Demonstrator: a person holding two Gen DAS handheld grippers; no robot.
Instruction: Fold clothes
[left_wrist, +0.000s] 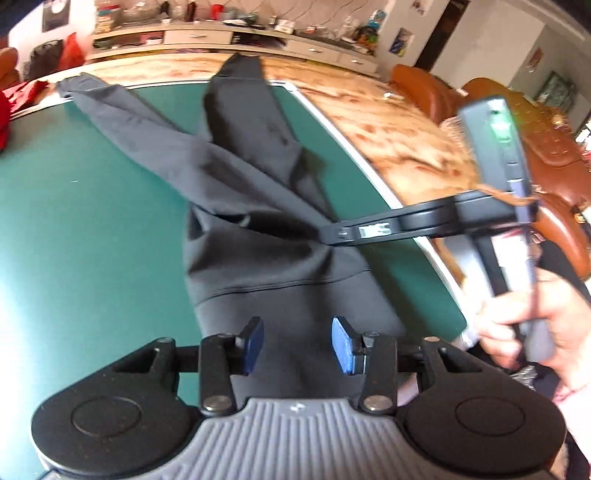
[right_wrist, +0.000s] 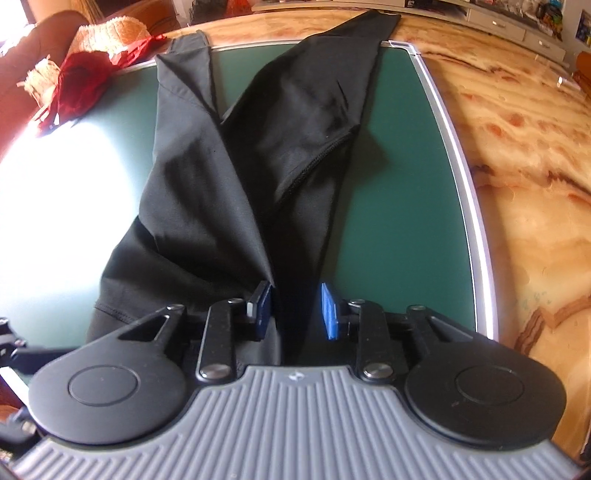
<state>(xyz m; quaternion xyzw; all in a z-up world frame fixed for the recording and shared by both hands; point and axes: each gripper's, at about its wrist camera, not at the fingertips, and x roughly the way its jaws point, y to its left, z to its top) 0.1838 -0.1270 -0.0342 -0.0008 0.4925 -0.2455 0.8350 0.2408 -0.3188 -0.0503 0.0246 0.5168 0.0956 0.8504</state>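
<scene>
left gripper (left_wrist: 297, 345): jaws apart, nothing pinched, over waist end of black pants (left_wrist: 258, 206)
right gripper (right_wrist: 295, 310): jaws apart, cloth between pads, not clamped
pants: on green mat (left_wrist: 74, 221), long axis 6-to-12, legs splay toward 12
nearer: both at waist

Black trousers (right_wrist: 229, 177) on green mat (right_wrist: 406, 192), marble table (right_wrist: 528, 155).

Left claw (left_wrist: 297, 345) parted; right claw (right_wrist: 295, 312) parted, both angled down.
</scene>
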